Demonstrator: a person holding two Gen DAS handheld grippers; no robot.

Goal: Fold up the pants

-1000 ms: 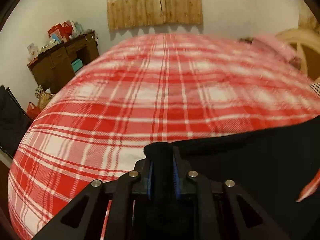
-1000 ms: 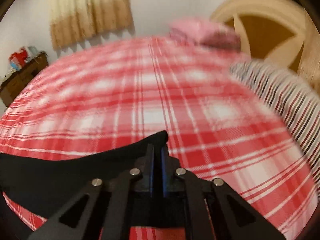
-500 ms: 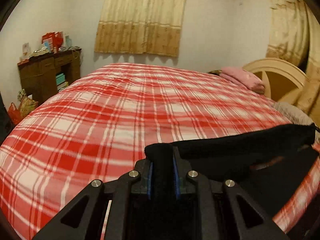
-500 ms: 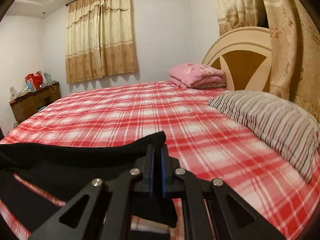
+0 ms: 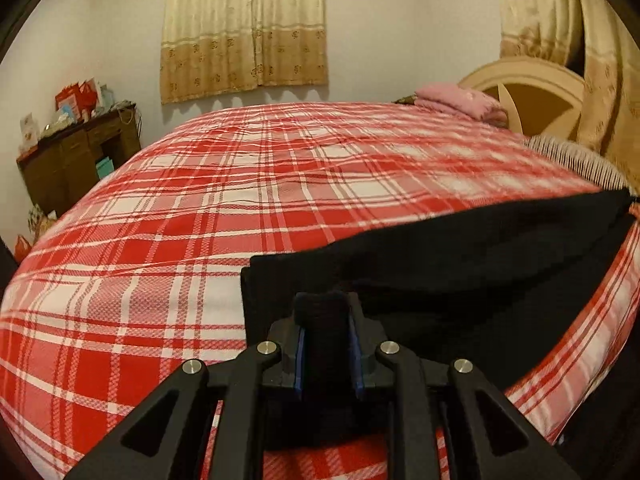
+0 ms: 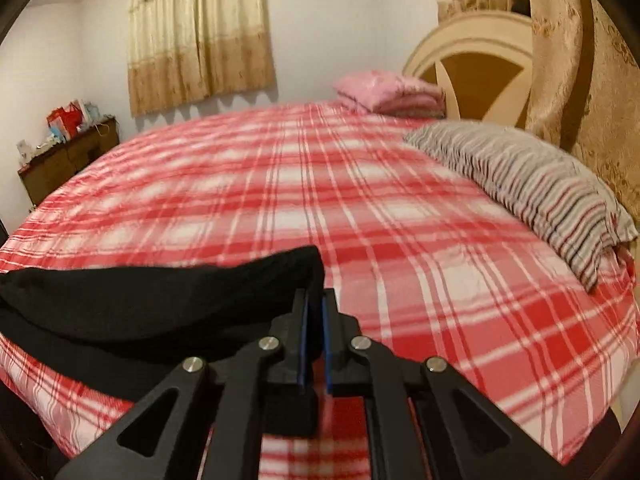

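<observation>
Red-and-white plaid covers the one bed (image 5: 248, 200), which fills the middle of both views. Going from the left of the left wrist view: one dark wooden cabinet (image 5: 76, 160) stands at the left edge against the wall, its top crowded with red bags and boxes too small to count; any print on them is too small to read. One beige curtain (image 5: 244, 28) hangs on the far wall at upper centre, and a second curtain (image 5: 568, 52) drapes down the upper right. One pair of black pants (image 5: 480, 264) lies across the lower right of the bedspread, stretched out toward the right edge. At bottom centre the left gripper (image 5: 326, 332) has a thick bunch of the black fabric between its blue pads; its jaws are opening, with the cloth still filling the gap.

In the right wrist view the pants (image 6: 152, 304) run in from the lower left to the right gripper (image 6: 314, 320) at bottom centre, whose jaws are pressed nearly together, pinching a thin edge of the fabric. Farther right sit two pillows: one pink pillow (image 6: 388, 92) at upper centre by the cream headboard (image 6: 472, 60), and one striped pillow (image 6: 532, 188) at the right. No brand or readable writing shows anywhere.
</observation>
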